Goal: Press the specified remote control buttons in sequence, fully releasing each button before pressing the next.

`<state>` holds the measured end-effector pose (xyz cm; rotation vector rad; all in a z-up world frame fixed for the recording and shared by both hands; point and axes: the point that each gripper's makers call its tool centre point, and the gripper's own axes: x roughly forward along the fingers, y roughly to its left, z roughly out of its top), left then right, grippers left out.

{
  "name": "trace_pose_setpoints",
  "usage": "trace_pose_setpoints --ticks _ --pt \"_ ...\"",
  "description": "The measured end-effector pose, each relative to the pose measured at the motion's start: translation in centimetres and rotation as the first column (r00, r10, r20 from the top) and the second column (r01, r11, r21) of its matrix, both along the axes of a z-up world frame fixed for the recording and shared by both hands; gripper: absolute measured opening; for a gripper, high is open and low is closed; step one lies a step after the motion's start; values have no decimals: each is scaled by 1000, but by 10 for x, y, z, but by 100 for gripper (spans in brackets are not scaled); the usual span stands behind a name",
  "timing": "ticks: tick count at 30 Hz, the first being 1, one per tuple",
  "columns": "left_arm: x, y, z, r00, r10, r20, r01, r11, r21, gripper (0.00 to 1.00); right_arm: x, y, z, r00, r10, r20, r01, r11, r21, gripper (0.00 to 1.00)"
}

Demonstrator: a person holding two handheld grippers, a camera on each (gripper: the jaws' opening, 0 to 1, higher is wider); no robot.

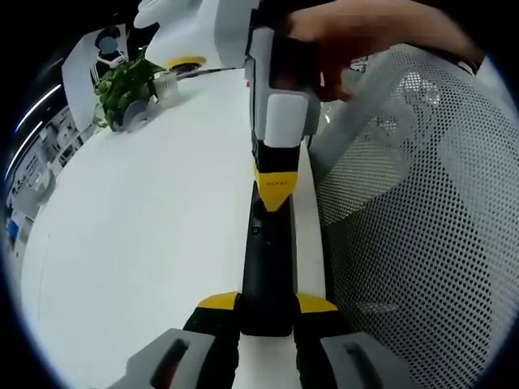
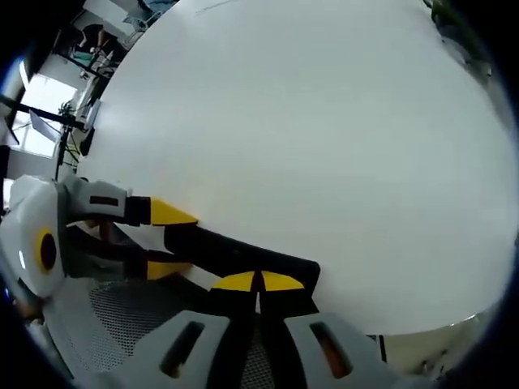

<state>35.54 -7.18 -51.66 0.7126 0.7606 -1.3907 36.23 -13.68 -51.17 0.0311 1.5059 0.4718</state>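
A long black remote control (image 1: 264,259) lies along the white table's (image 1: 146,227) edge. My left gripper (image 1: 268,304) is shut on its near end, one yellow tip on each side. My right gripper (image 1: 273,185) comes down from the top, held by a hand, with its yellow tips together on the remote's upper face. In the right gripper view, my right gripper (image 2: 259,281) is shut, its tips resting on the remote (image 2: 231,253). There the left gripper (image 2: 169,239) enters from the left and clamps the remote's other end.
A potted green plant (image 1: 126,85) stands at the far side of the table, also seen as a plant (image 2: 454,20) at the upper right. A grey mesh chair (image 1: 422,203) sits close beside the table edge; the chair mesh (image 2: 122,316) shows under the grippers.
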Motion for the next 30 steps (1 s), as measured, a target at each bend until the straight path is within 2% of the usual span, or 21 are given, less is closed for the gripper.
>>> trace_pose_setpoints --ticks 3,12,21,30 --pt "0 0 0 1000 -3 -2 3 1000 -2 25 4 6 1 1000 2 -5 -2 1000 15 0" --pt "0 0 0 1000 -5 -1 5 1000 -7 25 9 15 -3 999 40 -24 -40 999 0 0" --pt "0 0 0 1000 -3 -4 3 1000 -6 25 11 21 -3 997 62 -39 -62 998 7 0" --pt "0 0 0 1000 0 -3 0 1000 -7 25 15 20 -6 995 83 -56 -84 996 -18 0"
